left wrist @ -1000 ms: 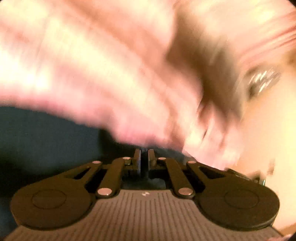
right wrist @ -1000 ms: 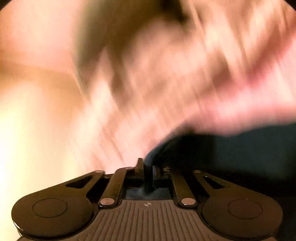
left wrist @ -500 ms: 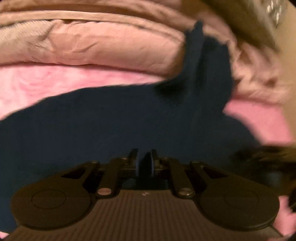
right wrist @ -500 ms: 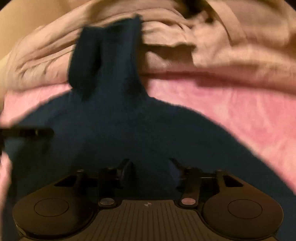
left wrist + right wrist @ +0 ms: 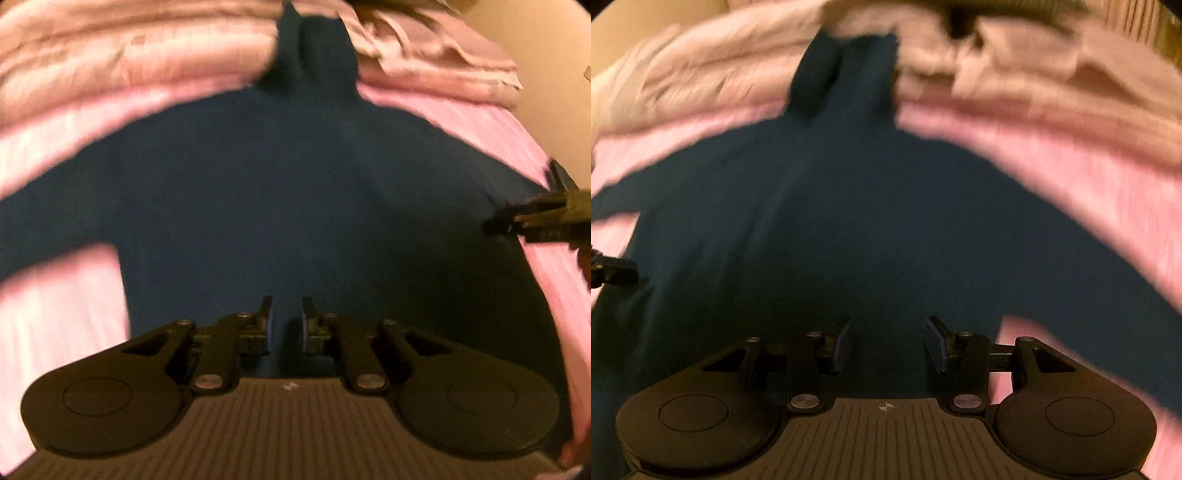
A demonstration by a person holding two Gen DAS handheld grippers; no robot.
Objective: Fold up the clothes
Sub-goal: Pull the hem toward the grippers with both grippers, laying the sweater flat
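Note:
A dark navy garment (image 5: 277, 184) lies spread out on a pink bed sheet (image 5: 55, 314), one narrow part reaching up onto the bedding at the back. My left gripper (image 5: 287, 321) points down over the garment's near part. Its jaws are opening, with a small gap between the pads and no cloth pinched. In the right wrist view the same garment (image 5: 849, 221) fills the middle. My right gripper (image 5: 886, 343) hovers over it, open wide and holding nothing. Each gripper shows at the edge of the other's view: right gripper (image 5: 535, 218), left gripper (image 5: 613, 273).
A crumpled pale pink blanket (image 5: 129, 55) is bunched along the far side of the bed, also in the right wrist view as the blanket (image 5: 1034, 74). Pink sheet (image 5: 1089, 184) shows around the garment. A beige wall (image 5: 546, 55) stands at the far right.
Both views swung from a blur onto the spread garment. The right jaws, shut on cloth before, have let go and widened. The left jaws have parted slightly.

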